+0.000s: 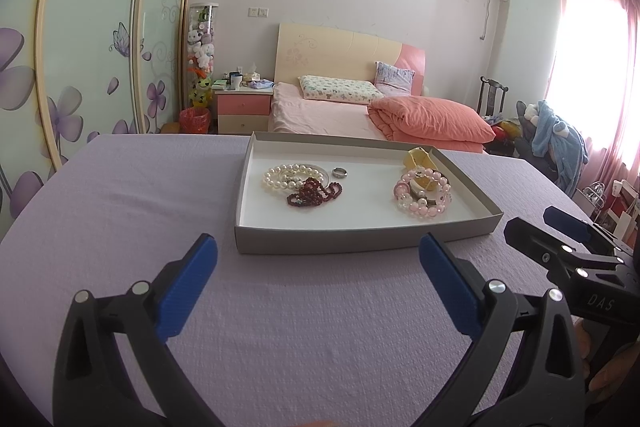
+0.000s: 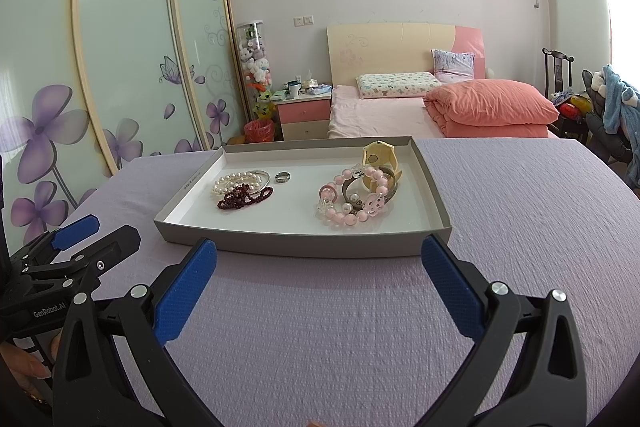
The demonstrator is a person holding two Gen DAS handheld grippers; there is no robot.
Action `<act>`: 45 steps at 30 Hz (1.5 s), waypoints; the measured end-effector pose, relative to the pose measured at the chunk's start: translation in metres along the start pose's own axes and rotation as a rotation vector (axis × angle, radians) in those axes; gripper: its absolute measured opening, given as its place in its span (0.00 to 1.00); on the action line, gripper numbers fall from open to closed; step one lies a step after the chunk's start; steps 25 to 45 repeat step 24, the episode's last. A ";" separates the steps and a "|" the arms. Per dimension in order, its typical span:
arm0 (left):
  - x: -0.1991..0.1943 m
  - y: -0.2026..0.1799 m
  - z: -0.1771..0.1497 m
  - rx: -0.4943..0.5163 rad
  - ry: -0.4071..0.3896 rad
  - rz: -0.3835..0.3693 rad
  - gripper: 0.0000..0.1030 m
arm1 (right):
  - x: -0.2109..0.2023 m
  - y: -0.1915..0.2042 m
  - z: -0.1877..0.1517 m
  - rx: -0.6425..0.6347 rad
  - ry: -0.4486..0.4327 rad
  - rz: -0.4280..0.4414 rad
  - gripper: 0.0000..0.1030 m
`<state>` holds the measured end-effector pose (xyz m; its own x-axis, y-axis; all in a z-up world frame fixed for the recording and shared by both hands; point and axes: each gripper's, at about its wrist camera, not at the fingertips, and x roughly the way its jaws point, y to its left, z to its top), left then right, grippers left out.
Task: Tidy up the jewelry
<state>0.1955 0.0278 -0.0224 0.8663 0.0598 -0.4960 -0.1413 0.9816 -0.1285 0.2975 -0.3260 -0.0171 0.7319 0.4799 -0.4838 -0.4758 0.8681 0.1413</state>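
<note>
A shallow grey tray (image 1: 360, 241) (image 2: 304, 247) with a white floor lies on the lilac tablecloth. On its left lie a white pearl bracelet (image 1: 280, 175) (image 2: 230, 182), a dark red bead string (image 1: 314, 191) (image 2: 244, 197) and a silver ring (image 1: 339, 173) (image 2: 283, 177). On its right a pink bead bracelet (image 1: 420, 205) (image 2: 352, 213) rests over a dark band, with a cream yellow watch (image 1: 420, 157) (image 2: 380, 157) behind. My left gripper (image 1: 318, 255) (image 2: 86, 229) is open and empty, short of the tray. My right gripper (image 2: 320, 259) (image 1: 560, 223) is open and empty too.
The lilac cloth (image 1: 120, 211) (image 2: 540, 219) covers the table around the tray. Beyond the table stand a pink bed (image 1: 352, 111), a pink nightstand (image 1: 243, 107), sliding wardrobe doors (image 1: 100, 39) on the left and a chair piled with clothes (image 1: 556, 135) on the right.
</note>
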 end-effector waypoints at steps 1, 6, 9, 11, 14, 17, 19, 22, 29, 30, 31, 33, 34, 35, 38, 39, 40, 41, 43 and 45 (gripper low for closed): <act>0.000 0.000 0.000 0.000 0.001 0.002 0.98 | 0.000 0.000 0.000 0.000 0.000 0.000 0.99; 0.001 0.000 0.000 0.001 0.000 0.003 0.98 | 0.000 -0.001 0.000 0.000 0.001 -0.001 0.99; 0.000 -0.001 -0.001 0.005 -0.004 0.007 0.98 | 0.000 -0.001 0.000 0.000 0.001 0.000 0.99; 0.000 -0.001 -0.002 0.006 -0.006 0.007 0.98 | 0.000 -0.001 0.000 0.001 0.001 -0.001 0.99; 0.000 -0.001 -0.001 0.010 -0.005 0.002 0.98 | 0.001 -0.002 0.000 0.001 0.001 -0.001 0.99; 0.001 -0.001 -0.001 0.013 -0.001 0.000 0.98 | 0.001 -0.002 0.000 0.001 0.001 -0.001 0.99; 0.001 -0.001 0.000 0.012 0.002 0.000 0.98 | 0.001 -0.002 0.000 0.001 0.001 0.000 0.99; 0.002 -0.001 0.001 0.012 0.003 0.000 0.98 | 0.001 -0.002 0.000 0.001 0.001 0.000 0.99; 0.001 -0.001 0.001 0.011 0.003 0.000 0.98 | 0.001 -0.002 0.000 0.001 0.001 0.000 0.99; 0.001 -0.001 0.001 0.011 0.003 0.000 0.98 | 0.001 -0.002 0.000 0.001 0.001 0.000 0.99; 0.001 -0.001 0.001 0.011 0.003 0.000 0.98 | 0.001 -0.002 0.000 0.001 0.001 0.000 0.99; 0.001 -0.001 0.001 0.011 0.003 0.000 0.98 | 0.001 -0.002 0.000 0.001 0.001 0.000 0.99; 0.001 -0.001 0.001 0.011 0.003 0.000 0.98 | 0.001 -0.002 0.000 0.001 0.001 0.000 0.99; 0.001 -0.001 0.001 0.011 0.003 0.000 0.98 | 0.001 -0.002 0.000 0.001 0.001 0.000 0.99; 0.001 -0.001 0.001 0.011 0.003 0.000 0.98 | 0.001 -0.002 0.000 0.001 0.001 0.000 0.99; 0.001 -0.001 0.001 0.011 0.003 0.000 0.98 | 0.001 -0.002 0.000 0.001 0.001 0.000 0.99; 0.001 -0.001 0.001 0.011 0.003 0.000 0.98 | 0.001 -0.002 0.000 0.001 0.001 0.000 0.99; 0.001 -0.001 0.001 0.011 0.003 0.000 0.98 | 0.001 -0.002 0.000 0.001 0.001 0.000 0.99; 0.001 -0.001 0.001 0.011 0.003 0.000 0.98 | 0.001 -0.002 0.000 0.001 0.001 0.000 0.99; 0.001 -0.001 0.001 0.011 0.003 0.000 0.98 | 0.001 -0.002 0.000 0.001 0.001 0.000 0.99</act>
